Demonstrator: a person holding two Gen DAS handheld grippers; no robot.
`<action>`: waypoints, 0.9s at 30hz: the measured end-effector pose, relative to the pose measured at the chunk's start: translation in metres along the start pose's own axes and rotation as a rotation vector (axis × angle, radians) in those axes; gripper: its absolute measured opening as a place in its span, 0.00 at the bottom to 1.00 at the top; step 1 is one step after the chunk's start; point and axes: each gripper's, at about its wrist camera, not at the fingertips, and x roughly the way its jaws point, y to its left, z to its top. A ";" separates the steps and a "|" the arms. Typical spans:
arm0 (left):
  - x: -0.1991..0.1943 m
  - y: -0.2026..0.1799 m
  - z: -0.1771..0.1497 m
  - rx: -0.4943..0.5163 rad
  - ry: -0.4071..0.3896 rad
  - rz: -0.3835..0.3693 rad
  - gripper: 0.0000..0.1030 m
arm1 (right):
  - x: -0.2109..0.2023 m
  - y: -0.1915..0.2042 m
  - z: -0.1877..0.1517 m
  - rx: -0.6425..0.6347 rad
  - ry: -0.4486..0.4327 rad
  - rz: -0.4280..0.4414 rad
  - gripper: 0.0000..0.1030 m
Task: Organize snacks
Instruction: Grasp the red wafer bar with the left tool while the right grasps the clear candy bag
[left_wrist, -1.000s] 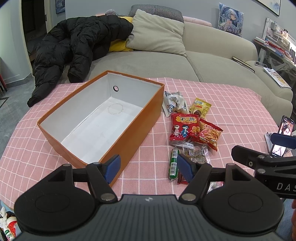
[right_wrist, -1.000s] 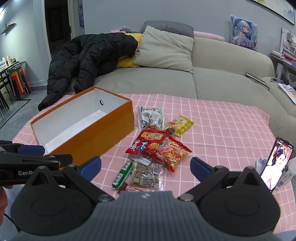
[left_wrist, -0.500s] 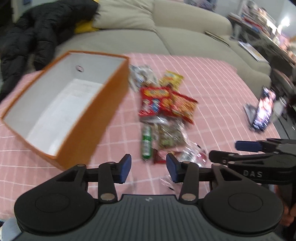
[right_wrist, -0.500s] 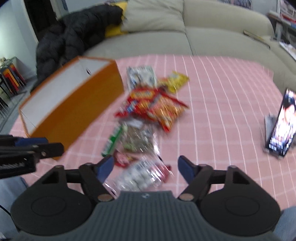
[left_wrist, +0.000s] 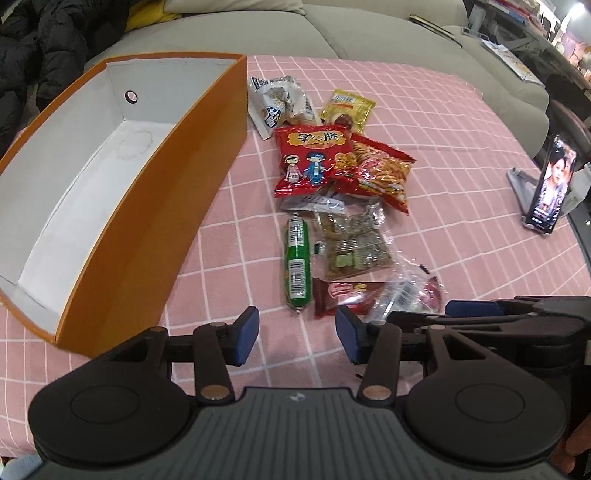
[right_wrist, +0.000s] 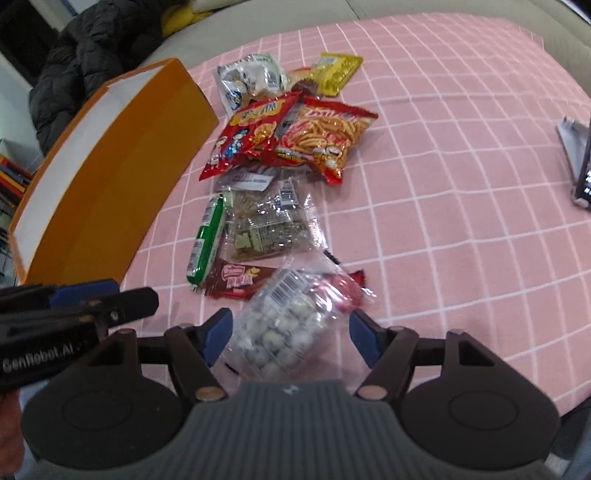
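Risk, right side: crinkly clear bag of white round candies (right_wrist: 284, 328) sits between the pads of the right gripper (right_wrist: 291, 334) but looks untouched; slick film could squirt out or only a loose corner get pinched if closed off-centre.
Risk, neighbours: brown chocolate wafer bar (right_wrist: 236, 281) tucked under the bag's far edge; likely dragged along on a lift.
Risk, crowding: left gripper (left_wrist: 295, 332) just beside the right one; collision possible if both reach for the same near end of the pile.
Right jaws: just been closing, now parted, straddling the candy bag, not yet pressing.
Left jaws: closed in, then reopened a little; parted over bare pink checked tablecloth (left_wrist: 461, 155), nothing between.
Snacks: loose overlapping heap of glossy packets, red crisp bags (left_wrist: 314, 158) at the far end, green sausage stick (left_wrist: 296, 266) nearest the box.
Location: all on the cloth, just beside the empty orange cardboard box (left_wrist: 177, 206), none inside.
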 end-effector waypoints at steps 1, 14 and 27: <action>0.002 0.001 0.001 0.001 0.002 0.001 0.55 | 0.005 0.002 0.001 0.011 0.011 -0.010 0.68; 0.030 -0.008 0.008 0.107 0.042 -0.084 0.54 | 0.024 -0.005 0.013 -0.060 0.014 -0.065 0.68; 0.068 -0.070 0.011 0.606 0.034 -0.128 0.54 | 0.015 -0.031 0.023 -0.354 0.059 -0.120 0.66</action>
